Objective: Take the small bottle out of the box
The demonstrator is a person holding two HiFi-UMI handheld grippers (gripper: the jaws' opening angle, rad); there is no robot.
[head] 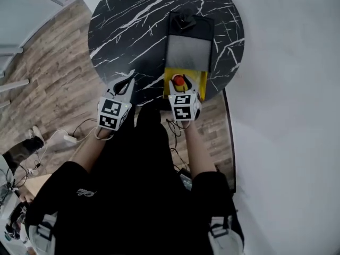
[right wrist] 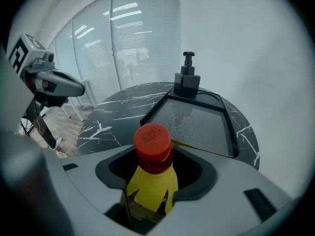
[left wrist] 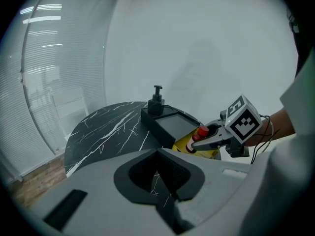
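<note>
Round black table [head: 133, 31], white-veined, wood floor around it; on its right half a black tray [head: 211, 41] with a flat grey bed, running from the far side toward the near edge; dark pump bottle [head: 186, 20] upright at the tray's far end.

Yellow box [head: 202, 81] at the near edge of the table, touching the tray's near end; open at the top.

Right gripper [head: 183, 82] tilted down over the box, marker cube toward the person; jaws wide apart and clamped on the bottle [right wrist: 150, 181], one on each side of its body below the cap. Left gripper [head: 130, 77] over the table's near edge, left of the box and well apart from it; its jaws drawn together at the tips, nothing between them, only a thin strip of veined table showing through the gap further back.

Bottle: small, bright yellow body, narrowing a little toward the shoulder; darker red band at the neck; round orange-red cap [right wrist: 152, 139], flat on top with faint raised print too small to read. In the left gripper view it leans slightly, cap above the box rim, lower body down inside the box; in the head view the cap shows as a red dot inside the yellow outline, toward its left side. Base of the bottle hidden by the jaws and the box wall.
</note>
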